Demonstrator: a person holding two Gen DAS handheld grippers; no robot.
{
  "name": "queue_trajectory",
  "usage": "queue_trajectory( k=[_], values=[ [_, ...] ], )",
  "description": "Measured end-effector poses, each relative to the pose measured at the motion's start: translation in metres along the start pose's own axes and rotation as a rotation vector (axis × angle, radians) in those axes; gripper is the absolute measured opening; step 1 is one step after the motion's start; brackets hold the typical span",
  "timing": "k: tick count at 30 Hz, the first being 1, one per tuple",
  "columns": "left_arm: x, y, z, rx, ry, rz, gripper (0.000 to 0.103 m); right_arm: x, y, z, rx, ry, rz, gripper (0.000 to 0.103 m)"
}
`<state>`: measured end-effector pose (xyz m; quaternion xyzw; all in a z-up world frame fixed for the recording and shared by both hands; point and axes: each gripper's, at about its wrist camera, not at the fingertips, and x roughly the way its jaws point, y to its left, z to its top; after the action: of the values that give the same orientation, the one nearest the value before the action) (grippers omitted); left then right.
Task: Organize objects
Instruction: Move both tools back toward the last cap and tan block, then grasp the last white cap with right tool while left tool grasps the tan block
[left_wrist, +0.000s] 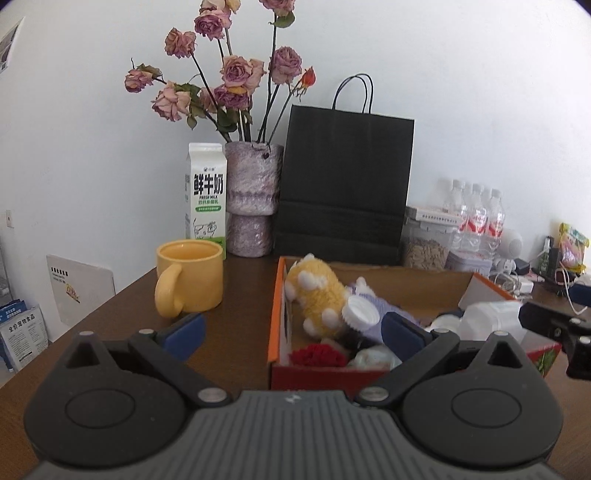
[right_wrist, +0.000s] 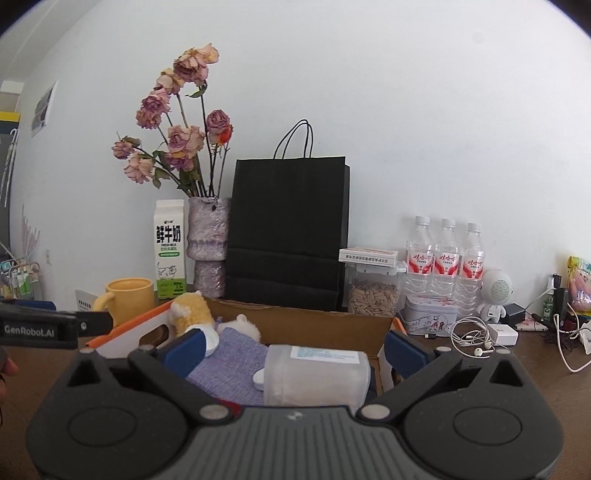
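Left gripper (left_wrist: 291, 334): jaws spread wide, nothing between the blue pads (left_wrist: 184, 334), nothing held. It sits low over the brown counter (left_wrist: 243, 291). The open cardboard box (left_wrist: 276, 314) with orange rim is ahead of it and slightly right; its near left corner falls between the fingers and the right pad overlaps the box contents in view.

Inside the box, ahead of the left gripper: yellow plush toy (left_wrist: 314, 295) lying on its side, a white screw cap (left_wrist: 360, 312) just in front of it, something red and fuzzy (left_wrist: 317, 355) at the near wall, purple knit cloth (left_wrist: 373, 299) further right.

Yellow mug (left_wrist: 192, 275) stands on the counter ahead-left of the left gripper, handle toward it, clear of the box. Behind the mug: milk carton (left_wrist: 205, 195), vase of dried roses (left_wrist: 253, 199), black paper bag (left_wrist: 343, 184).

Right gripper (right_wrist: 295, 349): jaws at full spread, holding nothing. A translucent plastic container (right_wrist: 317, 373) with a white label lies on its side in the box, between the fingers and close in; pads look clear of it on both sides. Purple cloth sits just left of the container, plush toy further ahead-left.

Beyond the box, ahead-right of the right gripper: jar of seeds (right_wrist: 373, 295), three water bottles (right_wrist: 445, 254), white earphones (right_wrist: 472, 338). The left gripper enters the right wrist view at the left edge.
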<state>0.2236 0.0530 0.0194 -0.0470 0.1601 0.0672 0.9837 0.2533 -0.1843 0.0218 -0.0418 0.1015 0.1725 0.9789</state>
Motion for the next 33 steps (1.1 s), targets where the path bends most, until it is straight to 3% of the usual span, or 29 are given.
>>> queue_trajectory(
  k=[11,16,21,26,30,33],
  values=[
    [-0.026,0.047,-0.037,-0.028,0.124,0.006,0.103,-0.016,0.041,-0.031,-0.045,0.169,0.119,0.103],
    [-0.029,0.053,-0.038,-0.036,0.123,-0.018,0.103,-0.004,0.059,-0.041,-0.04,0.276,0.171,0.103],
    [-0.028,0.055,-0.038,-0.053,0.131,-0.027,0.103,0.016,0.067,-0.045,-0.009,0.347,0.161,0.101],
    [-0.026,0.059,-0.039,-0.074,0.145,-0.025,0.103,0.037,0.077,-0.046,-0.022,0.397,0.149,0.078],
    [-0.025,0.061,-0.039,-0.086,0.152,-0.028,0.103,0.052,0.082,-0.046,0.018,0.435,0.182,0.066],
    [-0.025,0.062,-0.039,-0.092,0.155,-0.031,0.103,0.061,0.085,-0.045,0.037,0.44,0.182,0.05]
  ],
)
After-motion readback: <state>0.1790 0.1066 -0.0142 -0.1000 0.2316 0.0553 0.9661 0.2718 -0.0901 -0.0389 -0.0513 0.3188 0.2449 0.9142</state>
